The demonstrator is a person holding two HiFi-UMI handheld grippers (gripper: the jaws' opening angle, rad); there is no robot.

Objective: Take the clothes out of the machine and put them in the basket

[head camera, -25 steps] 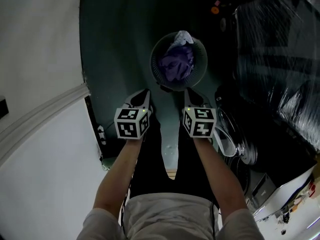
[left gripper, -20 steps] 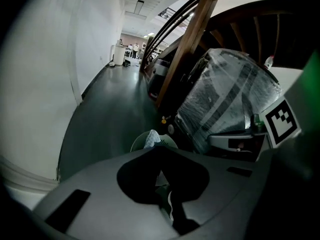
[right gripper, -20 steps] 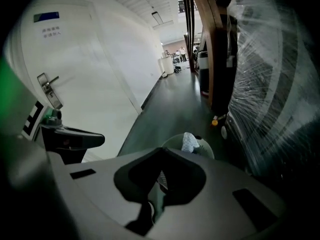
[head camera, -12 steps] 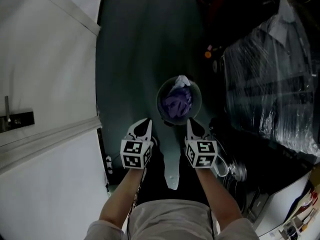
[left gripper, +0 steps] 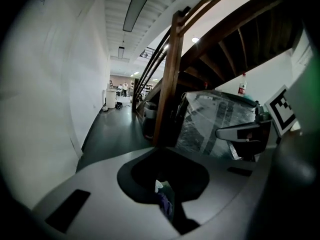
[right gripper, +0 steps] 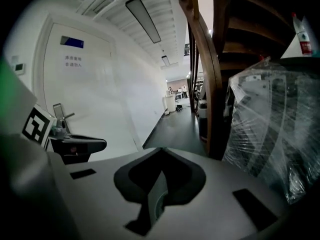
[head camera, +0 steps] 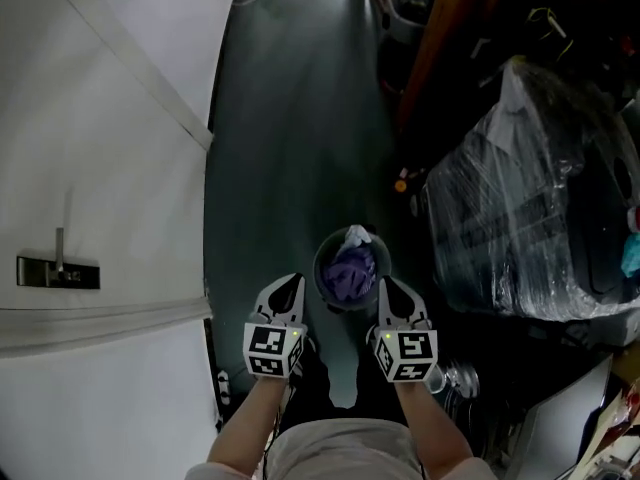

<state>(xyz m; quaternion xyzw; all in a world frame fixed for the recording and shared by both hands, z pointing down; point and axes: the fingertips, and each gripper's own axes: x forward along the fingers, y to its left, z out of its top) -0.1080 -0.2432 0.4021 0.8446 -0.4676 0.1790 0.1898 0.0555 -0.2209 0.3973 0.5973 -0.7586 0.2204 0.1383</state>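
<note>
A round grey basket (head camera: pixel 322 286) stands on the dark floor and holds purple and white clothes (head camera: pixel 350 268). My left gripper (head camera: pixel 289 282) hovers high above its left rim and my right gripper (head camera: pixel 385 284) above its right rim, side by side, both well clear of it. Both are shut with nothing held. In the left gripper view the left gripper (left gripper: pixel 162 153) shows a sliver of the purple and white clothes (left gripper: pixel 164 200) far below through its gap. In the right gripper view the right gripper (right gripper: pixel 161 150) is shut. The left gripper (right gripper: pixel 75 146) shows beside it.
A white wall with a door handle (head camera: pixel 58 270) runs along the left. A large plastic-wrapped bundle (head camera: pixel 520 218) and a wooden stair post (right gripper: pixel 210 84) stand at the right. The machine's round glass door (head camera: pixel 457 379) shows at the lower right. A long corridor (left gripper: pixel 107 129) leads ahead.
Both grippers have risen together, still shut and side by side. The basket has dropped away below them and looks smaller, and more of the floor and wall has come into view.
</note>
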